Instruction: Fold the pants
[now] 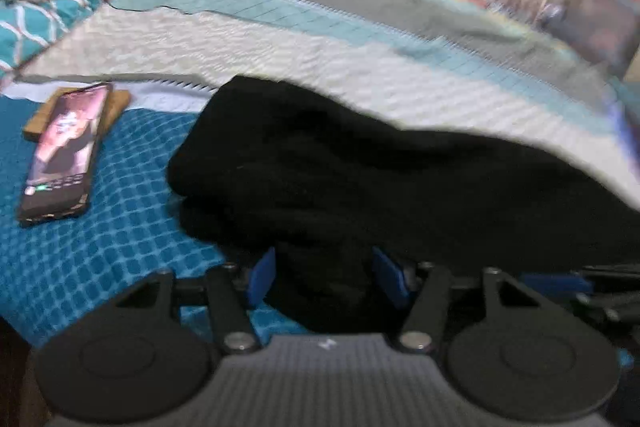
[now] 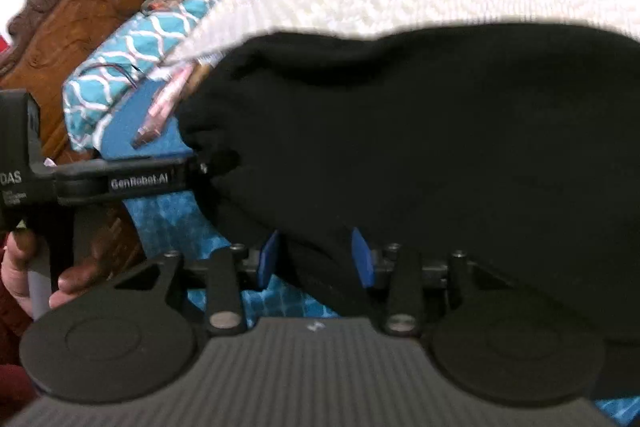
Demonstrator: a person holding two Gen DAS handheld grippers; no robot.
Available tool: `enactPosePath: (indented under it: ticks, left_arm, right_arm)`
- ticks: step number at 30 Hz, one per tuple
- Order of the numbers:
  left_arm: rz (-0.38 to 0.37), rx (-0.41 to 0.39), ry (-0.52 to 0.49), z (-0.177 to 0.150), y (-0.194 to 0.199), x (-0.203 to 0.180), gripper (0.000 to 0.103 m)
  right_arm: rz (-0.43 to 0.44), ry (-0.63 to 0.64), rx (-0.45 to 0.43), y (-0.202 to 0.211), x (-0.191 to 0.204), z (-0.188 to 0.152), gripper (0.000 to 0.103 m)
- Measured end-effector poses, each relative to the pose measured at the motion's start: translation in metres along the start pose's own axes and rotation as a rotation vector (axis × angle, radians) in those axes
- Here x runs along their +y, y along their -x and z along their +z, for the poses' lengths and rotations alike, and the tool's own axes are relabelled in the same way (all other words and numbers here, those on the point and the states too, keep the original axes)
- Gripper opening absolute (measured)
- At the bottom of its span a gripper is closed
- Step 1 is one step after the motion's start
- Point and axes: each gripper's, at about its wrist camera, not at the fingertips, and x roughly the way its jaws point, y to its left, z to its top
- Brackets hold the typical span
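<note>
The black pants (image 1: 360, 179) lie bunched in a thick fold on the blue checked bedspread (image 1: 120, 227). My left gripper (image 1: 326, 279) has its blue pads (image 1: 262, 279) on either side of the near edge, with black cloth filling the gap. In the right wrist view the pants (image 2: 440, 147) fill most of the picture. My right gripper (image 2: 316, 259) is shut on their near edge the same way. The left gripper (image 2: 200, 167) shows from the side there, its fingertips buried in the cloth, with a hand (image 2: 20, 267) on its handle.
A phone (image 1: 60, 159) with a lit screen rests on a wooden block (image 1: 116, 103) at the left. A white, teal and grey folded blanket (image 1: 240, 55) rises behind the pants. A patterned pillow (image 2: 132, 67) and a carved wooden headboard (image 2: 80, 7) stand at the left.
</note>
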Motion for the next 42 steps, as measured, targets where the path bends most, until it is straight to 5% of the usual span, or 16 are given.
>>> enactPosePath:
  ticks: [4, 8, 14, 20, 24, 29, 35, 38, 40, 42]
  left_arm:
    - [-0.1, -0.085, 0.024, 0.016, 0.026, -0.009, 0.056]
    - [-0.174, -0.097, 0.011, 0.034, 0.021, -0.032, 0.056]
    - [-0.208, 0.004, -0.077, 0.042, -0.023, -0.082, 0.056]
    - [-0.093, 0.224, -0.131, 0.013, -0.081, -0.109, 0.051]
    - [-0.032, 0.205, -0.266, -0.001, -0.073, -0.13, 0.054]
    - [-0.113, 0.24, -0.217, 0.013, -0.065, -0.148, 0.052]
    - [-0.205, 0.285, -0.16, 0.028, -0.074, -0.181, 0.052]
    - [-0.217, 0.328, -0.135, 0.028, -0.09, -0.194, 0.051]
    - [-0.206, 0.341, -0.144, 0.026, -0.096, -0.2, 0.051]
    - [-0.208, 0.342, -0.143, 0.026, -0.098, -0.2, 0.051]
  right_arm:
    - [-0.01, -0.062, -0.132, 0.036, -0.023, 0.009, 0.044]
    - [-0.11, -0.175, -0.233, 0.075, -0.065, -0.001, 0.044]
    - [-0.273, -0.454, -0.427, 0.16, -0.14, -0.05, 0.044]
    - [-0.47, -0.74, -0.646, 0.232, -0.198, -0.119, 0.06]
    - [-0.488, -0.949, -0.778, 0.261, -0.249, -0.156, 0.061]
    - [-0.432, -1.089, -0.887, 0.267, -0.3, -0.17, 0.06]
    - [-0.421, -1.1, -0.941, 0.279, -0.336, -0.155, 0.059]
    - [-0.473, -1.067, -0.896, 0.283, -0.342, -0.142, 0.043]
    - [-0.499, -1.026, -0.848, 0.285, -0.346, -0.133, 0.02]
    - [-0.508, -0.969, -0.848, 0.286, -0.336, -0.122, 0.018]
